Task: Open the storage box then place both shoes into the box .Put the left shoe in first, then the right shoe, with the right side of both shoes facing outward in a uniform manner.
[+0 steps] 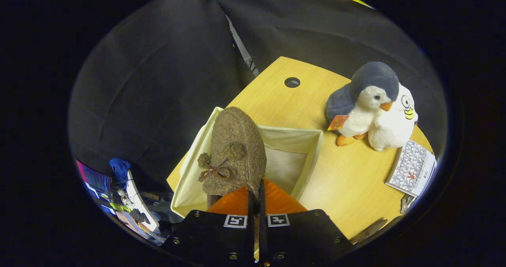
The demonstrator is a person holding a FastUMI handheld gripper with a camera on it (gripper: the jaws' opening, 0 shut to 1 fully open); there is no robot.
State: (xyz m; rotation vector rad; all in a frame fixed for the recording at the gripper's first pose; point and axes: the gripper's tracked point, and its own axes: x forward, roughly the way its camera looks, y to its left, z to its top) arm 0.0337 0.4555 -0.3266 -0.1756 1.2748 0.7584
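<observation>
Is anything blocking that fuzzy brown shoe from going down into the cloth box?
Nothing visible. The tongs are shut on the brown shoe, holding it above the open cloth box, whose visible interior is bare. The plush penguins sit well aside on the table.
</observation>
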